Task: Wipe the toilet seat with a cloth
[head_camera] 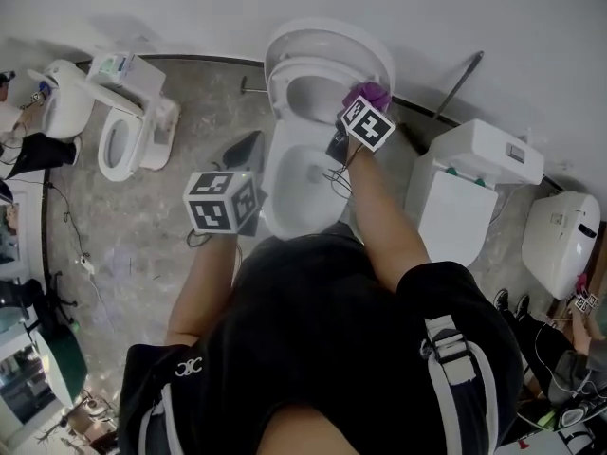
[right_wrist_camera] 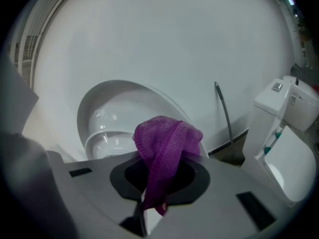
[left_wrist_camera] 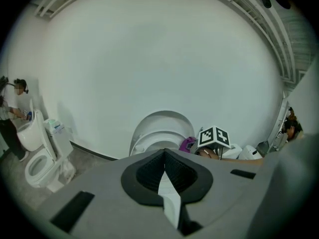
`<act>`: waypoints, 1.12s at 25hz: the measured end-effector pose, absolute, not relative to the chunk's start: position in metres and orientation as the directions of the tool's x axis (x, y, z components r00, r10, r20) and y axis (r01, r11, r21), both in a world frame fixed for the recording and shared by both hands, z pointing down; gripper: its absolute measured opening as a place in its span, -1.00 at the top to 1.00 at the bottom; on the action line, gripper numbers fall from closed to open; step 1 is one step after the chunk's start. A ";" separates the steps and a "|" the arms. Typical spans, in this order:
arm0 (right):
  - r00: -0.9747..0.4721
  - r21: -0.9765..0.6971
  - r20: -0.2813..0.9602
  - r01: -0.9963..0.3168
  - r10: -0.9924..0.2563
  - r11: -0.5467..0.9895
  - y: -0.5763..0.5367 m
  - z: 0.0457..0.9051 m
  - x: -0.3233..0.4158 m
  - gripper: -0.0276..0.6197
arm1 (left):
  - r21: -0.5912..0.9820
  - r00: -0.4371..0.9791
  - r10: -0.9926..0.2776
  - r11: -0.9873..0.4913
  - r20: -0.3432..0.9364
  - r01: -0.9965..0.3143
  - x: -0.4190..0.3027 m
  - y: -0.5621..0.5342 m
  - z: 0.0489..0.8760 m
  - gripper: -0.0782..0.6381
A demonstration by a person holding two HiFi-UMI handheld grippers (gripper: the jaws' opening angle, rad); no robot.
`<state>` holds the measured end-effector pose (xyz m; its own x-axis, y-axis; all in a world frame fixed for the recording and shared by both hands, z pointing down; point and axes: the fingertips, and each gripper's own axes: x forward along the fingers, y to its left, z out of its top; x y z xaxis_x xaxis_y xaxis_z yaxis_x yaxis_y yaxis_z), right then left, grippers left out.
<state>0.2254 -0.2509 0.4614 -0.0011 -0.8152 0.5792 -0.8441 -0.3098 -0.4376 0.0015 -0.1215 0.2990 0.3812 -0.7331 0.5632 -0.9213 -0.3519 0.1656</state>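
Pinches purple cloth (right_wrist_camera: 167, 141) in right hand-held gripper (head_camera: 358, 110), jaws clamped on a lower fold, bunch puffed up past the tips. Holds it at right side of toilet seat (head_camera: 287, 91), just below raised lid (head_camera: 327, 41); touching seat or not, cannot tell. Holds left hand-held gripper (left_wrist_camera: 164, 156) pressed together, nothing between, off to left of bowl (head_camera: 302, 183), above grey floor (head_camera: 142, 245).

Head view alone: both hand-held grippers in one shot, right forearm (head_camera: 384, 226) reaching over bowl, black shorts (head_camera: 322, 349), open bowl from above.

Left gripper view alone: shut jaw tips head-on, right marker cube (left_wrist_camera: 214, 136) side-on with cloth peeking just beside it, standing person (left_wrist_camera: 12, 113) far left at another toilet (left_wrist_camera: 40, 163).

Right gripper view alone: cloth weave up close, bite of jaws on it, glossy inside of lid. Thin metal rod (right_wrist_camera: 223, 111) leaning on wall right of lid, clearest there. Seat ring partly hidden behind gripper body in both gripper views.
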 end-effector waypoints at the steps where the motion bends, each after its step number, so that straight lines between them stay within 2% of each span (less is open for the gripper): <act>1: 0.006 -0.432 0.583 -0.845 -0.813 -0.316 -0.254 0.463 0.225 0.72 | 0.165 0.374 -0.735 -0.343 0.565 -0.925 0.001 -0.123 0.299 0.77; 8: 0.060 -0.377 0.580 -0.864 -0.813 -0.333 -0.268 0.479 0.221 0.72 | 0.145 0.337 -0.744 -0.312 0.577 -0.939 -0.009 -0.125 0.303 0.77; 21: 0.035 -0.375 0.570 -0.878 -0.821 -0.298 -0.275 0.472 0.212 0.73 | 0.125 0.352 -0.748 -0.344 0.563 -0.931 -0.029 -0.124 0.298 0.77; 25: 0.020 -0.336 0.536 -0.912 -0.844 -0.235 -0.284 0.454 0.197 0.73 | 0.089 0.348 -0.763 -0.360 0.544 -0.929 -0.032 -0.125 0.294 0.77; 28: -0.041 -0.314 0.493 -0.940 -0.869 -0.134 -0.294 0.439 0.174 0.72 | 0.098 0.349 -0.768 -0.354 0.536 -0.930 -0.039 -0.124 0.292 0.77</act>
